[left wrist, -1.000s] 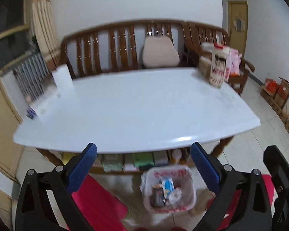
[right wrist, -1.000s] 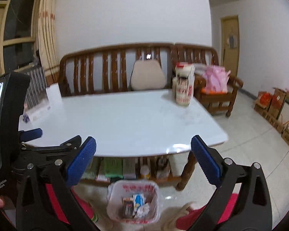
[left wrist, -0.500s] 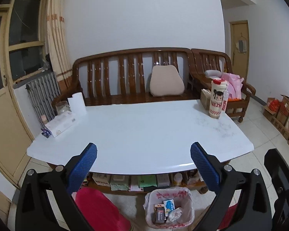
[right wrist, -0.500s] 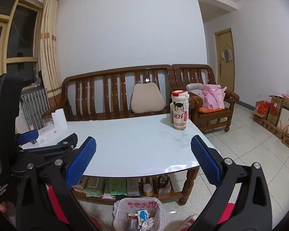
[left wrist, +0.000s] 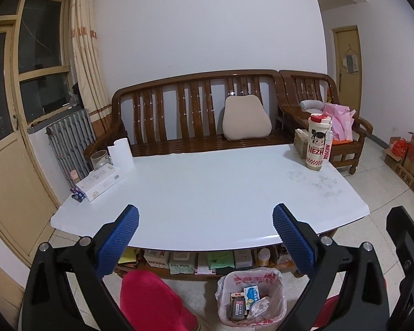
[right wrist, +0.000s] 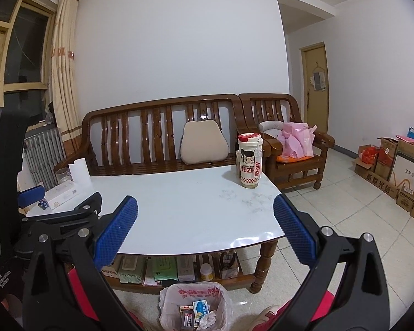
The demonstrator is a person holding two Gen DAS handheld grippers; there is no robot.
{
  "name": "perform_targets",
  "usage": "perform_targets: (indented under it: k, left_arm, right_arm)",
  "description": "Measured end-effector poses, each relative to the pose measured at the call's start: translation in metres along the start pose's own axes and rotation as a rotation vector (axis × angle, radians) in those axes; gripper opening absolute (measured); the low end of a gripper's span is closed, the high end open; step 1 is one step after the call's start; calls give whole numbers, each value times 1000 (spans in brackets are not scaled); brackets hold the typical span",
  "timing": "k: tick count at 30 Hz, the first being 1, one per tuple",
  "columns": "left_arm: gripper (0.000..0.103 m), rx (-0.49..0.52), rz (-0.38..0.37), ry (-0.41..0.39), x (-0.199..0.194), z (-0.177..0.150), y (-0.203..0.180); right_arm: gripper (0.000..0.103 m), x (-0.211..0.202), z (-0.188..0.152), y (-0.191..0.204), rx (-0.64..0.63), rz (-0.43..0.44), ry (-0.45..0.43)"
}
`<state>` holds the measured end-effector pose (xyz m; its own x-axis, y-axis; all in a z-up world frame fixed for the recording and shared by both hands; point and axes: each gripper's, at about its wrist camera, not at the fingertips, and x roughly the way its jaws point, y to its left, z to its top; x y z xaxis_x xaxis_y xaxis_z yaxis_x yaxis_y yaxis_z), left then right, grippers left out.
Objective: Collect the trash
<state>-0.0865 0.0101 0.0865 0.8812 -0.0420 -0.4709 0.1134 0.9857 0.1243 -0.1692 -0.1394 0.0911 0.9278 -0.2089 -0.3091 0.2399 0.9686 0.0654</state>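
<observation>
Below, the lined trash bin holds small boxes and crumpled paper; both grippers' fingers spread, empty

A home living room: a slatted wooden sofa with a beige cushion stands against the white wall at mid-frame, behind a white worktop. A curtain and radiator sit at left, stacked cardboard boxes at right.
</observation>
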Motion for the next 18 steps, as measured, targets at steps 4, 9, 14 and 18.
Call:
perform_targets:
  k: [4, 9, 14, 18]
  left_arm:
    - [95, -6, -24, 20, 3, -1, 1]
    - [95, -17, -46, 30, 5, -2, 3]
    - [95, -31, -73, 47, 9, -2, 4]
    - [95, -35, -84, 66, 13, -2, 5]
  right_arm:
    - [96, 0, 1, 0, 5, 0, 5]
    - [96, 0, 2, 2, 0, -9, 9]
    - [96, 0, 4, 4, -2, -15, 13]
    - [96, 1, 3, 4, -5, -18, 17]
